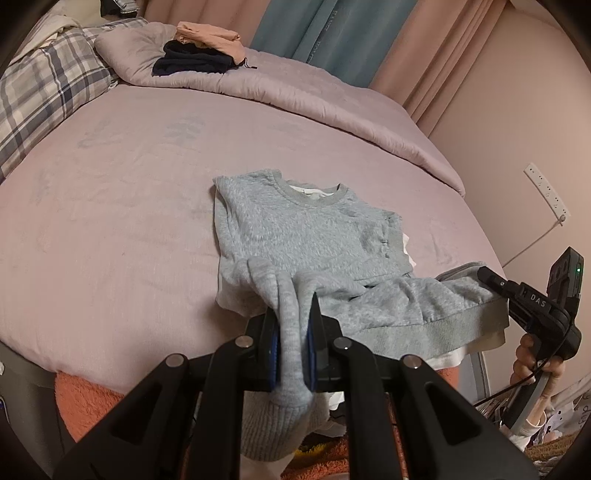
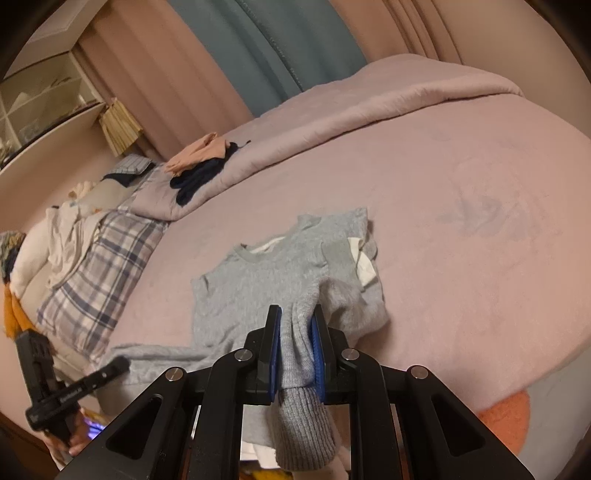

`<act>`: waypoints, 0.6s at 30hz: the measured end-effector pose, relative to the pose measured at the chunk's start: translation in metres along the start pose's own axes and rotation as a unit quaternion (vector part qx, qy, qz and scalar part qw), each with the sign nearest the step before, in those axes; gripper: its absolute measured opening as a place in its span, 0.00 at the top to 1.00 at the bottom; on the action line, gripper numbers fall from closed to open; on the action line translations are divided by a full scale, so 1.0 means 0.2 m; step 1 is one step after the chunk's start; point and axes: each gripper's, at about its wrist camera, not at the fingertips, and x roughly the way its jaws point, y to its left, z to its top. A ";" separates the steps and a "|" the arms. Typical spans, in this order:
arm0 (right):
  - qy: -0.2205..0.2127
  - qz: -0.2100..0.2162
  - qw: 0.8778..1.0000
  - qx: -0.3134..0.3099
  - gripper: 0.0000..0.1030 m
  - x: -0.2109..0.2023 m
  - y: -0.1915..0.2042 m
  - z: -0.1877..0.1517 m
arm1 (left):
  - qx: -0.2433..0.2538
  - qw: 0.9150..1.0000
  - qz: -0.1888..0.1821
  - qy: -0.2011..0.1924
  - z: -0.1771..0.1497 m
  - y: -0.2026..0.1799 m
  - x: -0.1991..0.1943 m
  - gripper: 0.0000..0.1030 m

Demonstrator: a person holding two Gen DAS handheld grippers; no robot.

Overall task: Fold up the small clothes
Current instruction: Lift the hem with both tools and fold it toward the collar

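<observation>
I have both grippers clamped on the hem end of the grey sweatshirt. The left gripper is nearly closed, blue pads pinching a bunch of the grey knit, ribbed edge hanging below the jaws. The right gripper is the same: jaws almost together on a gathered fold of the fabric, ribbed band drooping under them.

The sweatshirt lies on the pink bed cover near the front edge, collar pointing away from me, chest side flat. The sleeves look already tucked in, since the body shows as a narrow rectangle with a cuff lying on the right side; a white inner layer peeks out there. The bottom part is lifted off the bed between my two grips, slack and wrinkled.

Progress, as I judge it: side folds done, bottom-to-top fold started but not laid down. Left to do: carry the hem up toward the collar, drop it, flatten.

A small pile of clothes, peach garment and dark garment, sits well apart on the rolled duvet at the far side; whether they are folded properly I cannot tell. A plaid pillow is at the far left.
</observation>
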 end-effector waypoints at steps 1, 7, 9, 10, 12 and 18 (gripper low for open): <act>-0.001 0.001 1.000 0.003 0.84 0.01 0.00 0.01 | 0.000 1.000 0.002 0.002 0.01 0.00 0.01 0.89; 0.005 -0.007 1.000 0.012 0.84 0.07 -0.02 0.07 | -0.003 1.000 0.010 0.010 0.10 0.02 0.08 0.89; 0.012 -0.011 1.000 0.011 0.84 0.10 -0.03 0.09 | -0.003 1.000 0.011 0.013 0.12 0.02 0.11 0.89; 0.013 -0.013 1.000 0.012 0.84 0.11 -0.04 0.10 | -0.003 1.000 0.011 0.016 0.14 0.02 0.13 0.89; 0.016 -0.021 1.000 0.012 0.84 0.14 -0.04 0.13 | -0.004 1.000 0.014 0.020 0.16 0.03 0.17 0.89; 0.027 -0.042 0.999 0.006 0.84 0.26 -0.05 0.18 | -0.006 0.999 0.028 0.034 0.23 0.06 0.30 0.89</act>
